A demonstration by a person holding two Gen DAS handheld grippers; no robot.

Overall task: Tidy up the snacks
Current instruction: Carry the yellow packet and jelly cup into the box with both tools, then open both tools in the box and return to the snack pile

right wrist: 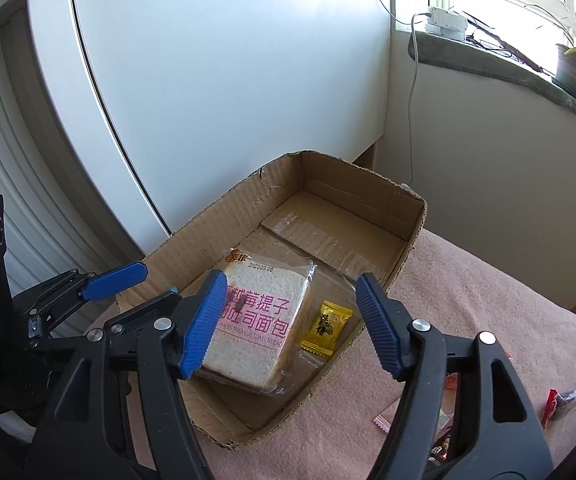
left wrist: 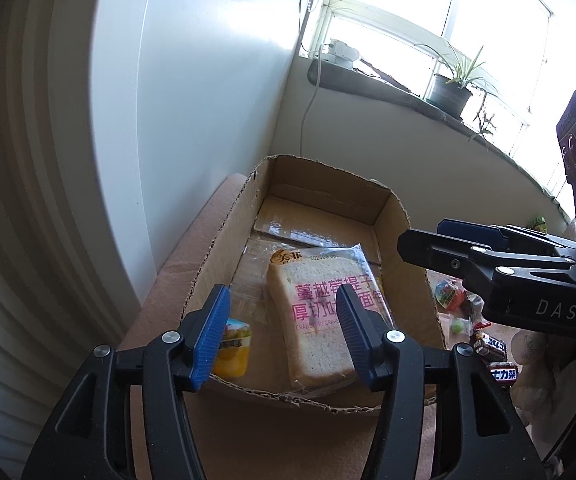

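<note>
An open cardboard box (left wrist: 224, 240) (right wrist: 367, 184) sits on a pink cloth. Inside it lies a wrapped slice of toast bread with pink print (left wrist: 319, 312) (right wrist: 256, 328). A small yellow snack cup (left wrist: 234, 344) lies in the box at its near left corner in the left wrist view. A yellow candy packet (right wrist: 325, 328) lies beside the bread in the right wrist view. My left gripper (left wrist: 284, 328) is open and empty above the box's near edge. My right gripper (right wrist: 291, 320) is open and empty above the box; it also shows in the left wrist view (left wrist: 447, 244).
Loose snacks lie on the pink cloth (right wrist: 467, 280) right of the box: chocolate bars (left wrist: 495, 356), a red-green sweet (left wrist: 449, 294), red wrappers (right wrist: 563, 396). A white wall (right wrist: 228, 80) stands behind the box. A potted plant (left wrist: 449, 94) is on the windowsill.
</note>
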